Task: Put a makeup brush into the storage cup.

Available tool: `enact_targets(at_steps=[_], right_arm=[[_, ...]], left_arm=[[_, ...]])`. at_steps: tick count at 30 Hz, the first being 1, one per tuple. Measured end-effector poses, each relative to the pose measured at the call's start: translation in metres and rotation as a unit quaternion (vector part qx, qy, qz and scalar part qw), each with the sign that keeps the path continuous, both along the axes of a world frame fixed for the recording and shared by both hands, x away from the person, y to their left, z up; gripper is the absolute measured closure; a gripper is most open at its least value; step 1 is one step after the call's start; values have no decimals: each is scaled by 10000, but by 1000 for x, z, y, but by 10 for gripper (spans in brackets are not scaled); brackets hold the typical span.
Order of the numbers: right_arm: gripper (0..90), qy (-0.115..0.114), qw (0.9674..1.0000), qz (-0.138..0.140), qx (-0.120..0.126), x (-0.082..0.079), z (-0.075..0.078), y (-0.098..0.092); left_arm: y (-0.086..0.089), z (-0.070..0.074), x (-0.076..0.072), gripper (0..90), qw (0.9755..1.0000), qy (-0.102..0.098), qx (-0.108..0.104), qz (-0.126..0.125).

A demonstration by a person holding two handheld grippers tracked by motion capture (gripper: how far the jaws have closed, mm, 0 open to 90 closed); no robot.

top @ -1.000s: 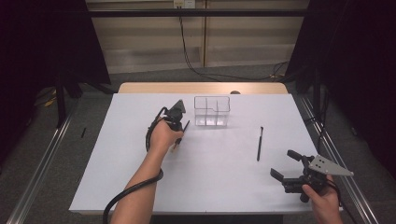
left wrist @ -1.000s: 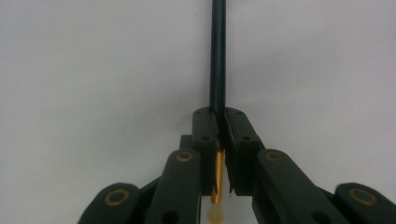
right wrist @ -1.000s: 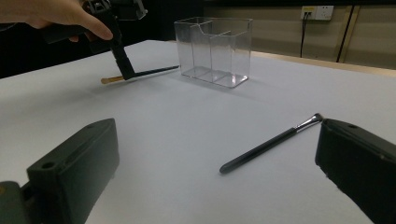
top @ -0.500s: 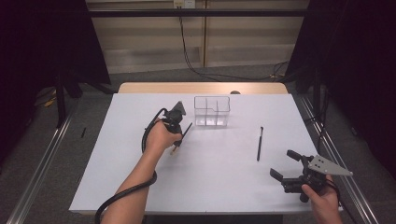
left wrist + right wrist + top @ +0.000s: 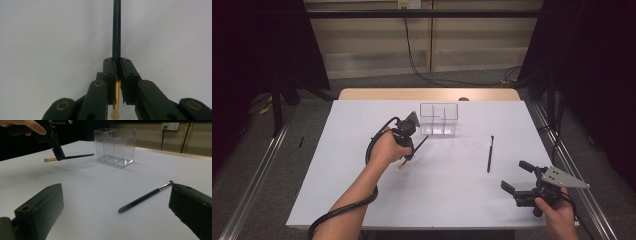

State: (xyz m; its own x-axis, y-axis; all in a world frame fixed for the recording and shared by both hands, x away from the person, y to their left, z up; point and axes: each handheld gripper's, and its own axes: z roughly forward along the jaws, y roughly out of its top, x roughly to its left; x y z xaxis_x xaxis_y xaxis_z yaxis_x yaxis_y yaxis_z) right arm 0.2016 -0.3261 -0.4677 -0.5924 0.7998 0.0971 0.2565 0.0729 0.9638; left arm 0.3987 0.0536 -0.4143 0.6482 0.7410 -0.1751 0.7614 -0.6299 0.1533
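- Jaws of your left gripper (image 5: 411,141), high view: clamped on a dark pencil (image 5: 416,150) near its gold-banded eraser end. Since a second ago your left hand (image 5: 384,149) has carried it a little toward the near left and slightly up; the pencil is clear of the desk (image 5: 362,200), its dark tip pointing at the clear organizer (image 5: 439,120), close to it but apart.
- Same view: your right gripper (image 5: 517,176) sits at the near right corner with jaws spread wide and nothing between them, unmoved over that second. A slim makeup brush (image 5: 489,154) lies flat on the desk, between that gripper and the organizer, untouched.
- Left gripper view: the pads (image 5: 110,72) pinch the pencil (image 5: 116,30) just above the gold ferrule; the shaft runs straight out ahead, eraser tucked back between the links. Grip looks centred and firm.
- Right gripper view: the held pencil (image 5: 75,156) hangs about level above the desk, tip toward the organizer (image 5: 115,143), which stands upright with its three compartments empty. The brush (image 5: 145,198) lies just ahead of the right-hand jaw.
- Judgement: the lift is done; next you need to tip the pencil upright and lower it into a compartment. The brush remains for afterwards.
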Motion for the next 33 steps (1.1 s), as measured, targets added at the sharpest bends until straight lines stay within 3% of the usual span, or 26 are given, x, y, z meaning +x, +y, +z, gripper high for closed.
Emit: enact_targets(at_steps=[7,11,23,33], right_arm=[[0,2,10000,8,15,0,0,0],[0,30,10000,5,25,1,0,0],[0,180,9998,6,40,3,0,-3],[0,214,9995,135,-205,8,6,7]], left_arm=[[-12,5,-9,838,9993,-2,-192,-316],[-18,7,-14,838,9984,-4,-184,-540],[-27,13,-26,838,9930,-64,-413,-1101],[-34,17,-35,838,9899,-104,-548,-1302]])
